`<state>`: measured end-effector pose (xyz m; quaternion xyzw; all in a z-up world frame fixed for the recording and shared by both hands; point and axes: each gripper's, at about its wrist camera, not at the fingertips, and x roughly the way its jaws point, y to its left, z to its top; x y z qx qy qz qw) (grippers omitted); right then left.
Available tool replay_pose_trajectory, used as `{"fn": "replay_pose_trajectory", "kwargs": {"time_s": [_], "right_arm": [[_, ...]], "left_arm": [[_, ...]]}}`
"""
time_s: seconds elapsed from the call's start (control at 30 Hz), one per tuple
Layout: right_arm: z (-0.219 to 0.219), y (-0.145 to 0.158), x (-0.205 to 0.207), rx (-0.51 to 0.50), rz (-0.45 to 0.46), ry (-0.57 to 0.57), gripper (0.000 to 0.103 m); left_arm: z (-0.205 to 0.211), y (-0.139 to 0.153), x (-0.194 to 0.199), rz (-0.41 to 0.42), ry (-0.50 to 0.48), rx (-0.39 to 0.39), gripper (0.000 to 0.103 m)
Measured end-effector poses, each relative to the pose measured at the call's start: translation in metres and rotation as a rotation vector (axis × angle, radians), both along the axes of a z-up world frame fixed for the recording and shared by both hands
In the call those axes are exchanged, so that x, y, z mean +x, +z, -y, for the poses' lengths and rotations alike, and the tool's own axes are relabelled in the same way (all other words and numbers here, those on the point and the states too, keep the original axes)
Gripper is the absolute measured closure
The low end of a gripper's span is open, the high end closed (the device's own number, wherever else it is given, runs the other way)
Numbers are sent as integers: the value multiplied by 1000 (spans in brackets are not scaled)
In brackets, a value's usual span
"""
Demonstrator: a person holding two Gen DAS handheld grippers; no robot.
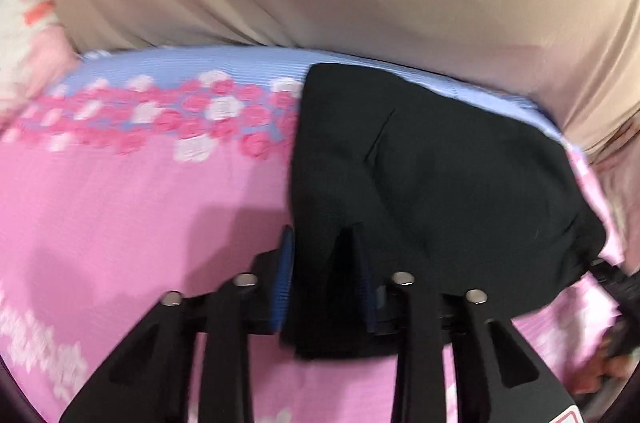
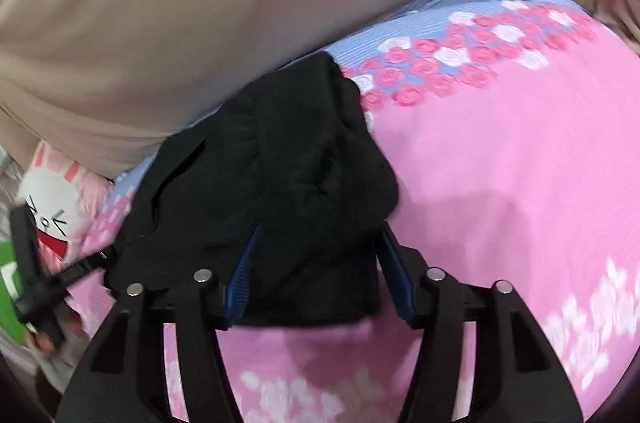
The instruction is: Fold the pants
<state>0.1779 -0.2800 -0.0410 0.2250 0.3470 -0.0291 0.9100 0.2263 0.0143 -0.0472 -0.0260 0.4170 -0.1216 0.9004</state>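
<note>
Black pants (image 1: 420,183) lie bunched on the pink floral bedsheet (image 1: 140,223) (blue-striped along its far edge); left tool (image 1: 326,243) and right tool (image 2: 318,235) each clamp a fold.

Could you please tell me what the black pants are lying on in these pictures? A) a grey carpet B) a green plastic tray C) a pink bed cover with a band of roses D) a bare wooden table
C: in both wrist views the black pants lie bunched on the pink bed cover, near its blue band of pink and white roses.
</note>
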Motion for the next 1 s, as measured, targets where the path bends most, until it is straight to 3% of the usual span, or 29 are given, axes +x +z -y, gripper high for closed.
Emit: {"fn": "replay_pose_trajectory", "kwargs": {"time_s": [0.1, 0.17, 0.2, 0.3, 0.37, 0.5, 0.6, 0.73, 1.0], "right_arm": [[-24, 19, -32, -191, 64, -48, 47], [-44, 20, -50, -287, 88, -60, 47], [-53, 18, -56, -318, 88, -56, 46], [-69, 9, -69, -359, 64, -34, 45], [-74, 9, -75, -364, 56, -30, 42], [-78, 14, -89, -384, 77, -59, 15], [-87, 12, -99, -388, 69, -57, 7], [-100, 10, -101, -472, 15, -101, 6], [-95, 11, -108, -425, 38, -107, 5]], "left_arm": [[6, 8, -40, 101, 16, 75, 52], [10, 12, -63, 161, 17, 100, 32], [15, 13, -77, 189, 14, 113, 30], [27, 10, -101, 222, 8, 142, 27], [33, 4, -109, 199, -15, 138, 25], [39, 2, -119, 231, 0, 167, 23], [40, 2, -126, 255, 16, 176, 22], [39, 4, -133, 276, 25, 171, 22], [31, 5, -133, 270, 27, 127, 17]]}}
